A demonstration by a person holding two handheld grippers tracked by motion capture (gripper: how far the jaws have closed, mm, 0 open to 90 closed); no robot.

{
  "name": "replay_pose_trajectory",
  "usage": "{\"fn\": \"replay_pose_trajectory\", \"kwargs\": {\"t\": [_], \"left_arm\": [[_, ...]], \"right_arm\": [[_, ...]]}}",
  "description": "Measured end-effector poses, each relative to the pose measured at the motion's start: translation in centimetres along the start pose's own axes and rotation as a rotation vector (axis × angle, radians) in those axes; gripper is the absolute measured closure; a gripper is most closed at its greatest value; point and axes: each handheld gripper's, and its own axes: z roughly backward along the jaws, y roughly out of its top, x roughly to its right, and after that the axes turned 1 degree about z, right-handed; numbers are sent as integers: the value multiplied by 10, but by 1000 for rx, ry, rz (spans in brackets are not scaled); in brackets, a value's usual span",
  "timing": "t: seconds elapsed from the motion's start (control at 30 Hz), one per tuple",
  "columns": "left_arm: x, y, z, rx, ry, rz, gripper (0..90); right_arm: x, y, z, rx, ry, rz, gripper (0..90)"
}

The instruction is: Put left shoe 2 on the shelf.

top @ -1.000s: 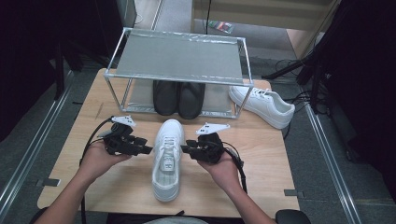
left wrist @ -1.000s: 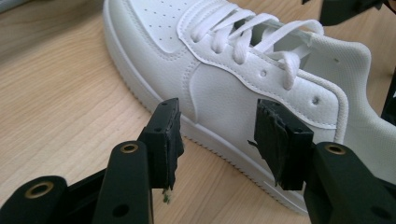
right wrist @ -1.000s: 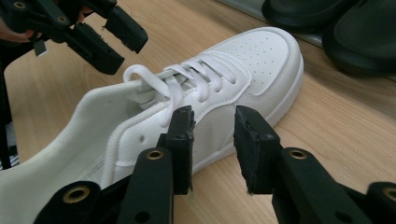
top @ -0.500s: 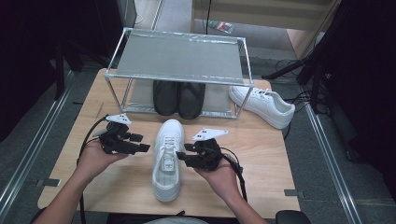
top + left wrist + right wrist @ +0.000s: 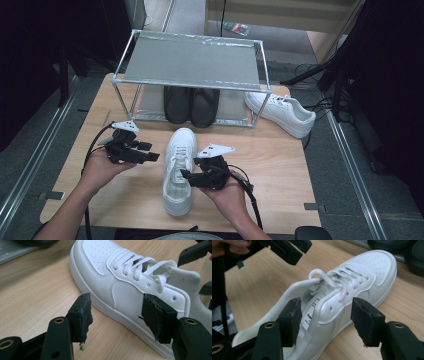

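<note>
A white shoe (image 5: 179, 170) is seen lying flat on the wooden surface (image 5: 280, 170), in front of a metal rack (image 5: 192, 65) with 2 black shoes (image 5: 191, 105) under it, and a second white shoe (image 5: 281, 113) lies to the right of the rack. The left tongs (image 5: 150, 152) are held just beside the shoe's left side with the jaws spread wide, nothing pinched. The right tongs (image 5: 186, 176) are held at its right side, their jaws just opened wide, with the shoe's collar between them but not pressed.
</note>
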Motion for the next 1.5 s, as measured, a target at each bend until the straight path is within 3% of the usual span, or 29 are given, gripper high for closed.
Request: {"fn": "replay_pose_trajectory", "kwargs": {"t": [0.1, 0.27, 0.53, 0.77, 0.9, 0.93, 1.03, 1.17, 1.33, 1.5], "left_arm": [[0, 0, 1, 4, 7, -1, 417], [-1, 0, 1, 5, 1, -4, 418], [-1, -1, 1, 5, 6, 0, 419], [-1, -1, 3, 10, 12, -6, 419], [-3, 0, 4, 20, 14, -2, 419], [-4, 0, 5, 21, 21, -3, 419], [-6, 0, 5, 21, 27, -2, 419], [-8, 0, 5, 22, 23, 1, 417], [-10, 0, 8, 26, 38, 0, 414], [-14, -2, 11, 37, 46, 17, 412]], "right_arm": [[-1, -1, -6, -3, -28, 11, 445], [1, -3, -21, -17, -55, -17, 445], [7, -5, -26, -9, -25, -72, 463], [8, -5, -21, -38, -21, -82, 561], [9, -4, -18, -50, -29, -85, 656], [11, -3, -14, -50, -42, -91, 738], [16, -2, -11, -55, -53, -96, 783], [22, -2, -9, -47, -51, -110, 811], [30, 0, -7, -28, -5, -139, 823], [30, 9, 0, -18, 5, -88, 828]]}}
